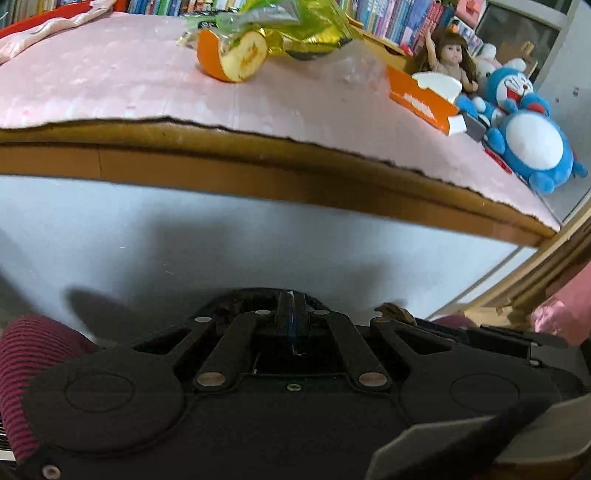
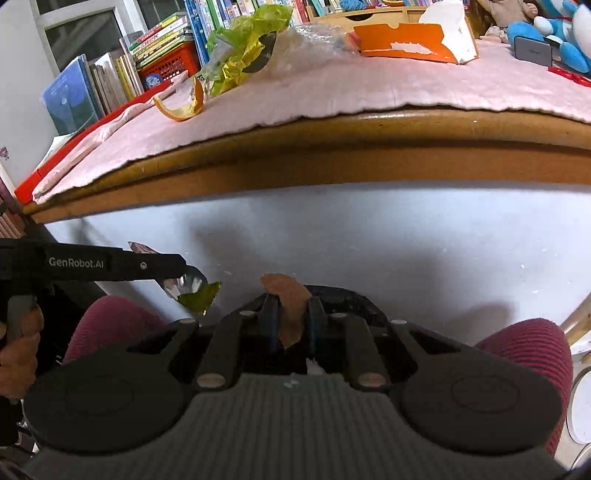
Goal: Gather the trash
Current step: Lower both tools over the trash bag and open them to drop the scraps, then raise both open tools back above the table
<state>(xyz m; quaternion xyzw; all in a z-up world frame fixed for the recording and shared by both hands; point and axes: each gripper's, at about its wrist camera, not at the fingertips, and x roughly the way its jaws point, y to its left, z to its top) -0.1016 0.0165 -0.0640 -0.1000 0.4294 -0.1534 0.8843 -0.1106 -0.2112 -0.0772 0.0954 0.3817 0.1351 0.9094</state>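
Observation:
Both grippers hang below the table's front edge (image 1: 258, 147), before a white panel. My left gripper (image 1: 291, 301) is shut; in the right wrist view its tip (image 2: 183, 274) pinches a foil and yellow-green wrapper scrap (image 2: 195, 295). My right gripper (image 2: 291, 297) is shut on a brown scrap (image 2: 290, 306), which also shows in the left wrist view (image 1: 395, 312). On the pink mat lie an orange peel (image 1: 232, 55) (image 2: 181, 105), a crumpled yellow-green wrapper (image 1: 299, 22) (image 2: 243, 48) and clear plastic film (image 1: 354, 62) (image 2: 314, 33).
An orange tissue box (image 1: 424, 98) (image 2: 402, 40), a doll (image 1: 450, 55) and a blue plush (image 1: 528, 133) sit at the table's right. Books (image 2: 110, 77) line the back. The person's knees in maroon trousers (image 2: 528, 350) flank the grippers.

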